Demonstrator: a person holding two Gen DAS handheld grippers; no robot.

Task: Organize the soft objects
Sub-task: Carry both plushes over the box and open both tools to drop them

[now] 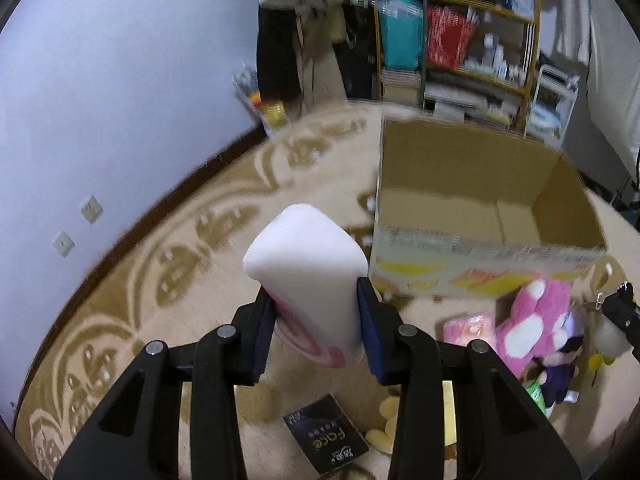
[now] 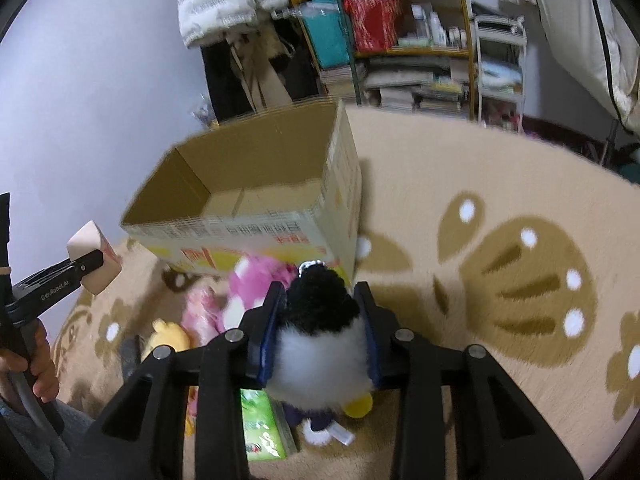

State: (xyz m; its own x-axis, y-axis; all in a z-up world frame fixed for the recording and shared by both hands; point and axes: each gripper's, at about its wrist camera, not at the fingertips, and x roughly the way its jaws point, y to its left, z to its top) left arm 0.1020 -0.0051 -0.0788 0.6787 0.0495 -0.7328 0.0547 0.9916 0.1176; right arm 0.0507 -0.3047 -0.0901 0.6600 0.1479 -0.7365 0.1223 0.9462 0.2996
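My left gripper (image 1: 318, 308) is shut on a pale pink tissue pack (image 1: 310, 276), held above the carpet left of an open cardboard box (image 1: 472, 276). The pack (image 2: 94, 256) and the left gripper (image 2: 86, 264) also show in the right wrist view, left of the box (image 2: 248, 236). My right gripper (image 2: 320, 312) is shut on a black-and-white penguin plush (image 2: 320, 336) with a keyring, held just before the box's front wall. The box looks empty inside. A pink plush (image 1: 528, 320) lies on the carpet in front of the box.
On the carpet lie a pink packet (image 1: 470, 328), a doll in purple (image 1: 560, 376), yellow plush (image 2: 168, 340), a green packet (image 2: 260, 424) and a black "Face" booklet (image 1: 324, 436). Shelves (image 1: 460, 40) and hanging clothes (image 2: 224, 4) stand behind the box.
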